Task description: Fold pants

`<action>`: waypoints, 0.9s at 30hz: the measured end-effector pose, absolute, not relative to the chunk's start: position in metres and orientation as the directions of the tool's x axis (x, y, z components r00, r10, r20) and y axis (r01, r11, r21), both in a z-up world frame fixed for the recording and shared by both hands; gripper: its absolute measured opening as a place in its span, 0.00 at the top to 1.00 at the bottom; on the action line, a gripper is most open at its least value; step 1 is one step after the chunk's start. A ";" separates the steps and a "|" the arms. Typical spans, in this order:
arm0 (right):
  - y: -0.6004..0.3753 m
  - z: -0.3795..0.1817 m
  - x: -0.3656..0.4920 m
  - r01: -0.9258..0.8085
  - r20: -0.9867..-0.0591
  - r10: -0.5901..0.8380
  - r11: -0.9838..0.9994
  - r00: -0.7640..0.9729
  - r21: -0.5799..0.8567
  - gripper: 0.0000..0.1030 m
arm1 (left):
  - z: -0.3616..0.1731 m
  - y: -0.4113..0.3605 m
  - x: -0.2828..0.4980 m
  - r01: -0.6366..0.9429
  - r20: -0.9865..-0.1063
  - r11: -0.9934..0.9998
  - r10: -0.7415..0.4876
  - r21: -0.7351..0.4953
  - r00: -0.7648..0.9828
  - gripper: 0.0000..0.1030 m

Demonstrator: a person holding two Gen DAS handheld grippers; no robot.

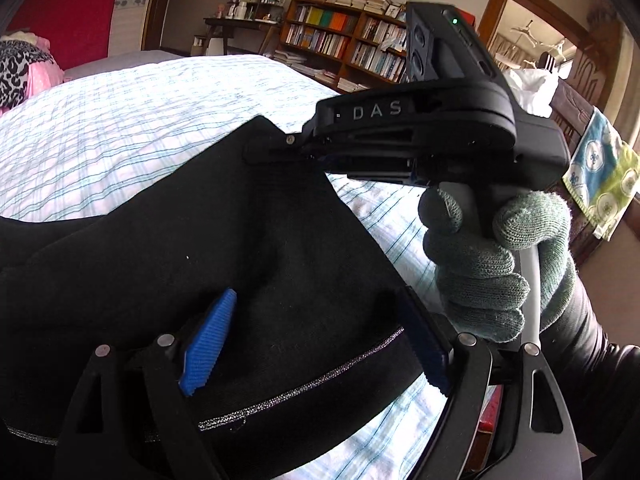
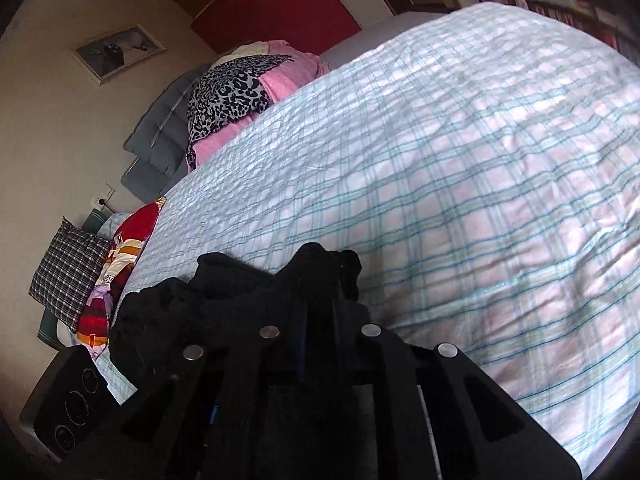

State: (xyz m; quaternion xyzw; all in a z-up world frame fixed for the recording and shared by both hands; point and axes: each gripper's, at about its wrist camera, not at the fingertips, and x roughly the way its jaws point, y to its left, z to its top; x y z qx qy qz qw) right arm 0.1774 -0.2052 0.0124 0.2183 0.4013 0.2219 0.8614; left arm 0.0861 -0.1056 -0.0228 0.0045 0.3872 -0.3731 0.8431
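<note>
The black pants (image 1: 224, 248) with a thin silver stripe hang lifted above the checked bedspread (image 1: 120, 120). In the left wrist view my left gripper (image 1: 316, 344) stands wide open, its blue pads (image 1: 208, 340) on either side of the cloth, which drapes between them. My right gripper (image 1: 300, 146), held by a gloved hand (image 1: 480, 264), is shut on the upper edge of the pants. In the right wrist view its fingers (image 2: 320, 304) are closed on bunched black cloth (image 2: 240, 284) over the bed (image 2: 440, 160).
A pile of leopard-print and pink clothes (image 2: 240, 92) lies at the bed's far end. Pillows and a checked cushion (image 2: 68, 264) sit at the left side. A bookshelf (image 1: 344, 40) and a desk (image 1: 236, 28) stand behind the bed. A patterned towel (image 1: 604, 176) hangs at right.
</note>
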 end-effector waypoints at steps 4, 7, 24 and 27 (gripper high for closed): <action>-0.201 -0.007 0.193 -0.180 -0.646 0.518 0.837 0.560 0.516 0.91 | -0.029 -0.108 0.085 0.643 -0.659 0.719 -0.621 -0.264 0.424 0.19; -0.210 -0.026 0.202 -0.152 -0.657 0.545 0.816 0.521 0.557 0.84 | -0.029 -0.102 0.089 0.632 -0.652 0.710 -0.642 -0.309 0.403 0.19; -0.181 0.024 0.108 -0.171 -0.581 0.239 0.970 0.778 0.171 0.50 | -0.007 0.031 0.103 0.328 -0.629 0.869 -0.495 -0.371 0.600 0.18; -0.159 0.019 0.100 -0.253 -0.599 0.281 0.958 0.749 0.134 0.50 | -0.011 0.036 0.097 0.339 -0.626 0.875 -0.485 -0.346 0.611 0.18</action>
